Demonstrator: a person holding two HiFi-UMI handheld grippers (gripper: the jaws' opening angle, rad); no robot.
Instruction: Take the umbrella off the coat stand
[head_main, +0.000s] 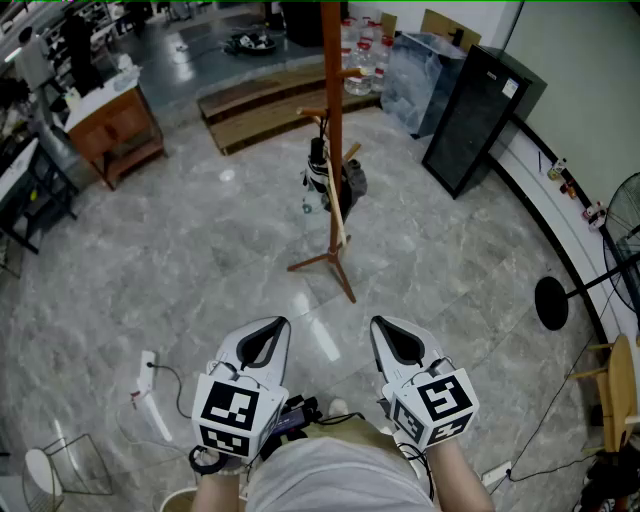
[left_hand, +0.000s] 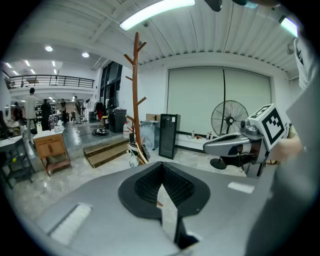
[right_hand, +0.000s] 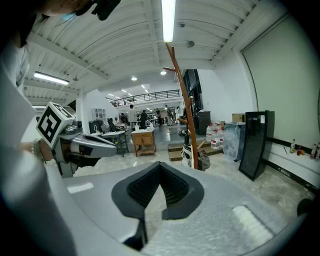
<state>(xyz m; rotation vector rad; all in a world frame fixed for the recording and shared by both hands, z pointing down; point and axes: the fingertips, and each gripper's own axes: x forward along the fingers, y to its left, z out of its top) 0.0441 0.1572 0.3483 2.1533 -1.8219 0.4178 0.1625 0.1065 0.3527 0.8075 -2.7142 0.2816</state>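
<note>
While both tongs are closed with nothing between them, the left tongs (head_main: 264, 338) and the right tongs (head_main: 398, 340) sit side by side at the lower middle of the head view. The wooden coat stand (head_main: 331, 120) rises well apart from them at the upper middle, on the grey floor (head_main: 200, 250). What seems to be the umbrella (head_main: 318, 168), a black-and-white bundle, hangs low against the pole with its long axis roughly upright, so the reach goes straight up the frame. Neither hand is plainly nearer, since the stand's foot lies about midway between them. A dark bag (head_main: 353, 186) hangs touching or just beside the bundle, and the two are hard to separate. The stand's top is cut off by the upper edge of the frame. Both gripper views show the bundle small and blurred beside the pole, and no view shows which peg carries the handle or how it hooks on.
</note>
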